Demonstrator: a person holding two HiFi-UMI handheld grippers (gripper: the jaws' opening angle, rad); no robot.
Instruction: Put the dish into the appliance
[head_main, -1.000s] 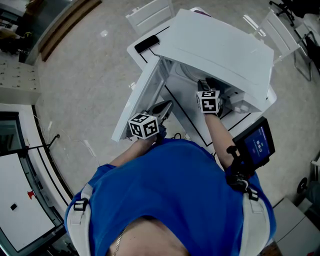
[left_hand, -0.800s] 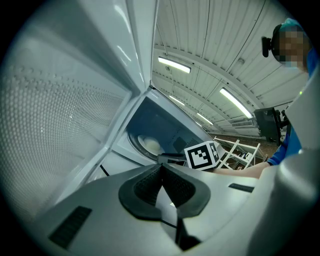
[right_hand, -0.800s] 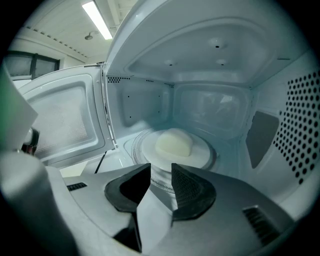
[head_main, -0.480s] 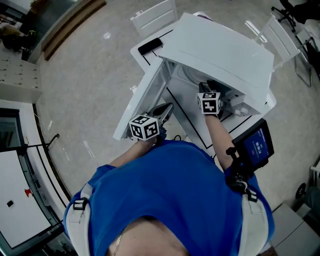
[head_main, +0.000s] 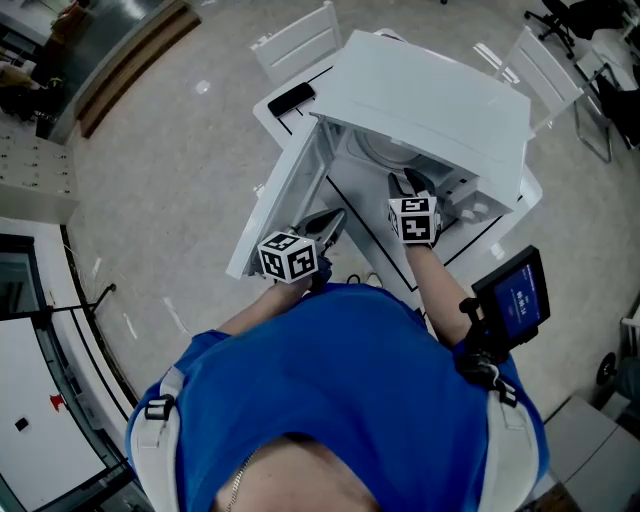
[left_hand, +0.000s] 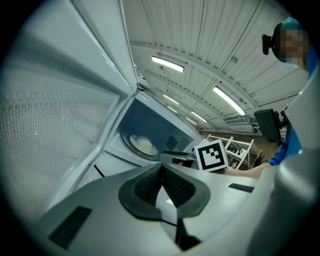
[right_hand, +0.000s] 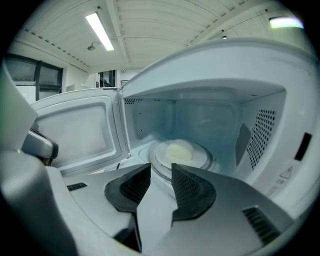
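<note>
Wore blue short-sleeved shirt (head_main: 330, 400) | shoulder straps (head_main: 148, 445) were pale grey with black buckles, at 8 and 4 o'clock | thin neck chain (head_main: 237, 485) showed at 6 o'clock | left gripper (left_hand: 161, 167) and right gripper (right_hand: 161, 167) had grey shells, black ribbed pads (right_hand: 190, 187) | marker cubes (head_main: 289, 257) were white with black squares

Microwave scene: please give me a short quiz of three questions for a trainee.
1. True or false: the door of the microwave stands open.
2. Where is the dish? A inside the microwave; B on top of it; C on the door.
3. Which gripper has its jaws apart?
Key: 1 true; 2 A; 3 the right gripper, with nothing between its jaws. The left gripper has its jaws together.
</note>
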